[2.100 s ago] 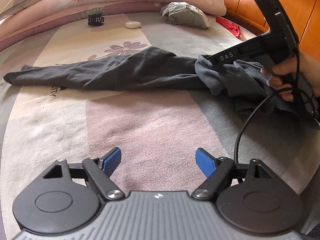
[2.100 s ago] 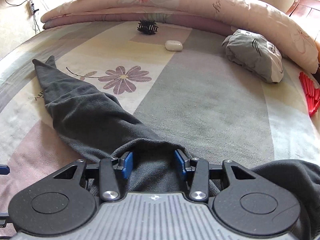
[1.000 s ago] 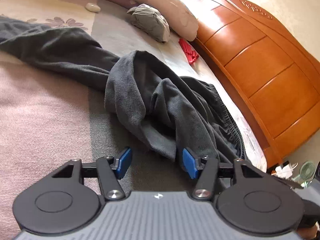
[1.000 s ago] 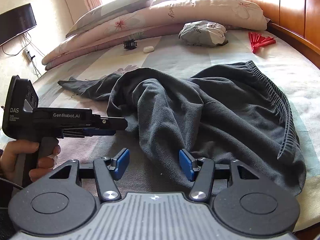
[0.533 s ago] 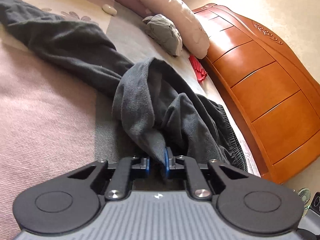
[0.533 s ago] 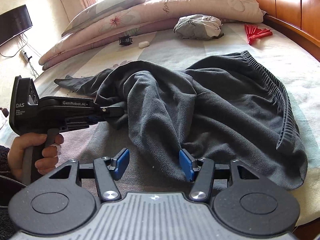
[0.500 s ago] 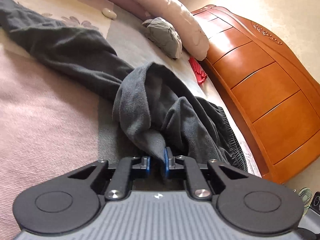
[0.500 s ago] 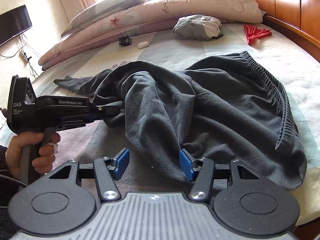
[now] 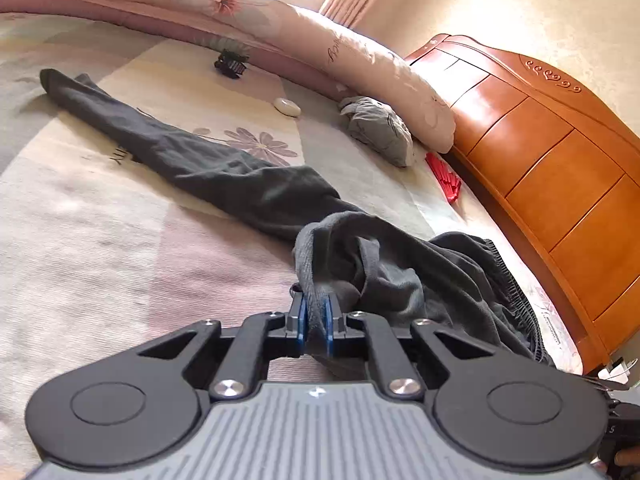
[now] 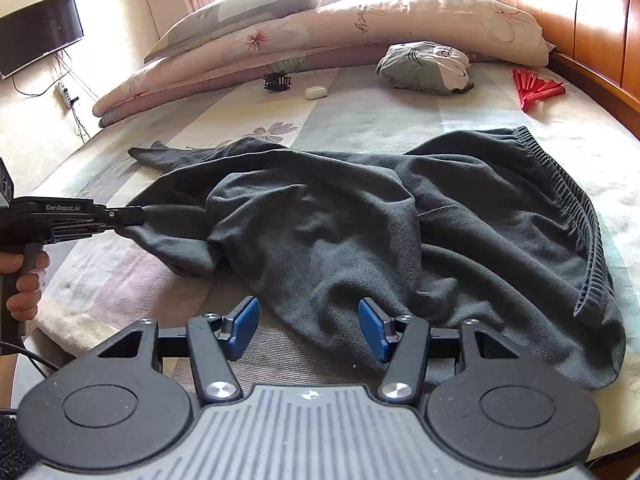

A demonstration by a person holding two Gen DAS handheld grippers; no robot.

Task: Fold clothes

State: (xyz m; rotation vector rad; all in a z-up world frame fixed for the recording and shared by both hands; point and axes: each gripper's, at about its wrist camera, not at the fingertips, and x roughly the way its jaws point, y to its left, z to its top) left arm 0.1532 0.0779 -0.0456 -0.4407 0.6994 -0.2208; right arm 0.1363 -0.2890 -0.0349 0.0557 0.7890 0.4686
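Note:
Dark grey sweatpants (image 10: pixel 360 232) lie crumpled across the bed, the elastic waistband (image 10: pixel 568 184) to the right. One leg (image 9: pixel 168 148) stretches flat toward the far left. My left gripper (image 9: pixel 315 312) is shut on the hem of the other leg, lifted off the sheet; the right wrist view shows it as a black tool (image 10: pixel 132 216) coming in from the left edge. My right gripper (image 10: pixel 306 322) stands open at the near edge of the pile, a fold of cloth lying between its blue pads (image 10: pixel 240 322).
A bedsheet (image 10: pixel 360 116) with flower prints covers the bed. Rolled quilts and pillows (image 10: pixel 360 28) line the far side. A grey bundle (image 10: pixel 424 66), a red fan (image 10: pixel 536 88), a white case (image 10: pixel 316 92) and a black hair clip (image 10: pixel 276 80) lie nearby. The wooden headboard (image 9: pixel 560 184) runs along the right.
My left gripper, shut on the leg hem, has pulled it up and to the left, drawing the leg out of the pile. The right gripper has stayed open in place.

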